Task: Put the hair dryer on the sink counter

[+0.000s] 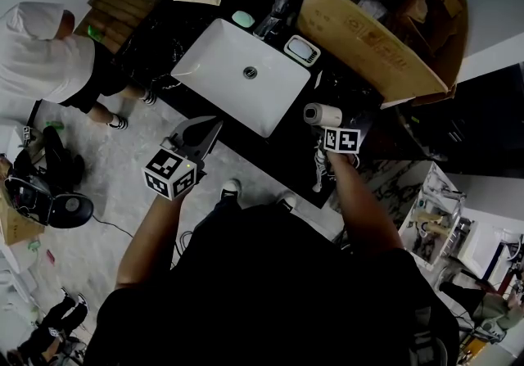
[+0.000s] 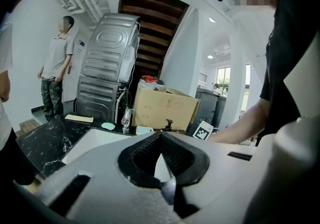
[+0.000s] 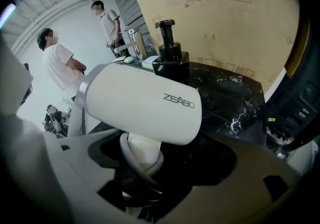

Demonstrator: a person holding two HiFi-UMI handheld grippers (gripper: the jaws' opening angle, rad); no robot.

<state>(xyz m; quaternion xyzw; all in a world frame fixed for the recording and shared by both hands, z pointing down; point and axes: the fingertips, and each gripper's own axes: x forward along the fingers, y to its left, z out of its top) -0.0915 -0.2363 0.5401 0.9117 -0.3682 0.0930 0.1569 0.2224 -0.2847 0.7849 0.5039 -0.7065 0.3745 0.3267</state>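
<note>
The white hair dryer (image 1: 322, 115) (image 3: 140, 100) is upright, its barrel lying level, over the black marble sink counter (image 1: 164, 53) just right of the white basin (image 1: 221, 70). My right gripper (image 1: 326, 130) (image 3: 142, 155) is shut on its handle, which has the cord wound round it. I cannot tell whether the dryer touches the counter. My left gripper (image 1: 205, 128) (image 2: 161, 140) is held in front of the basin's near edge, its jaws shut with nothing between them.
A large cardboard box (image 1: 368, 37) (image 3: 225, 12) fills the counter's right end, with a black pump bottle (image 3: 170, 52) before it. A faucet (image 1: 274, 20) and soap dish (image 1: 301, 50) stand behind the basin. A person in white (image 1: 41, 53) stands at the left.
</note>
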